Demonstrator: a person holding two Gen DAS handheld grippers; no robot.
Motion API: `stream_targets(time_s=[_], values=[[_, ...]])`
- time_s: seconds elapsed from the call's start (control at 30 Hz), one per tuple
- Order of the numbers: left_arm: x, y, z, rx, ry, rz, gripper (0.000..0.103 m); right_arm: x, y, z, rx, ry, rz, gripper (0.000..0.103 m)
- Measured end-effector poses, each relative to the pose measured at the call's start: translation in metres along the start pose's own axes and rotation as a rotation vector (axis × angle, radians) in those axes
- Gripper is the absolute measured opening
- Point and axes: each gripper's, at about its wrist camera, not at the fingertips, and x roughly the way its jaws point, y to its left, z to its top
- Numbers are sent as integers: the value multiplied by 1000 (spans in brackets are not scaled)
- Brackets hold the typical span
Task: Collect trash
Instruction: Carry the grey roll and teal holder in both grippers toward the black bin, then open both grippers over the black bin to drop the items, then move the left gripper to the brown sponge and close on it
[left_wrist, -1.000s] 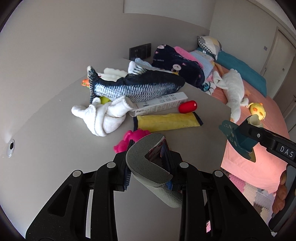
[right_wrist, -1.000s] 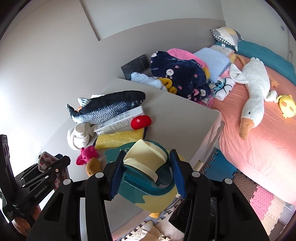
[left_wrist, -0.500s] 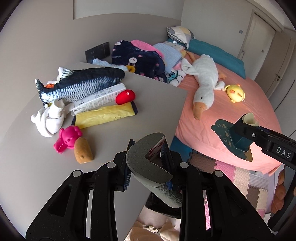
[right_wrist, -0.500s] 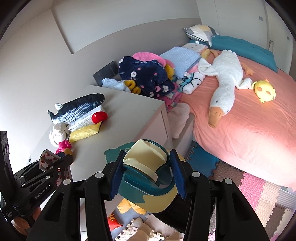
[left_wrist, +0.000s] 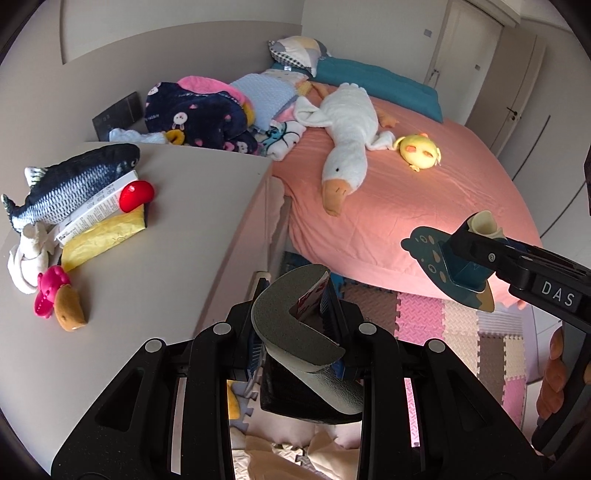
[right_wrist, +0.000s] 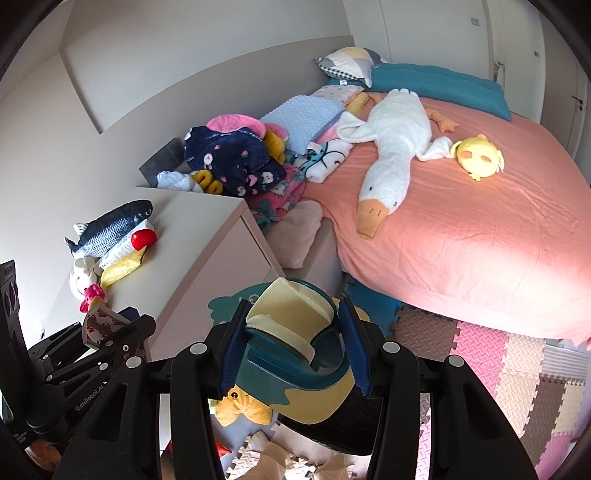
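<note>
Left gripper (left_wrist: 299, 314) clenches grey foam scrap (left_wrist: 295, 332); right gripper (right_wrist: 295, 343) grasps teal cup holder (right_wrist: 295, 354); both collected, undeposited (dark bin (left_wrist: 291, 398) apparently below); dresser (left_wrist: 177, 251) clutter remains.

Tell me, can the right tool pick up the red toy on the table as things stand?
Probably not: the right tool is shut on a teal and cream piece, so it has no free grip. The red toy itself lies uncovered on the table.
</note>
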Motion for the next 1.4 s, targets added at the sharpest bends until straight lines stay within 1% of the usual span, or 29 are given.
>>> stream_targets(time_s=[0.13,0.2,0.23,0.27,0.3,0.33,0.43,0.53,0.7,0.93,1.17,1.23,1.4], values=[[11,-26,-3,46,34,-46,28,-4,-19,-3,31,5,-24,50],[20,-37,-4,75,81,-80,29,-2,-27,-3,36,23,-36,50],[24,-41,-6,86,100,-80,44,0,-30,-2,40,32,-54,54],[26,-45,-7,89,111,-67,63,0,-34,-1,48,31,-81,69],[28,-47,-8,88,115,-52,99,-1,-39,-1,60,19,-103,76],[26,-48,-8,86,101,-47,97,-3,-43,0,75,3,-116,80],[28,-49,-7,91,107,-26,97,-3,-52,4,98,-1,-128,80],[31,-43,-4,73,112,-16,97,-2,-55,6,106,-3,-125,80],[34,-34,1,64,113,3,97,2,-52,7,99,0,-123,80],[35,-27,2,61,114,11,97,5,-47,10,97,1,-120,80],[29,-12,2,46,104,32,97,9,-29,15,71,-10,-108,80],[27,-5,1,38,105,32,97,11,-22,16,64,-10,-97,80],[18,17,-2,15,101,61,97,21,2,18,36,2,-68,80]])
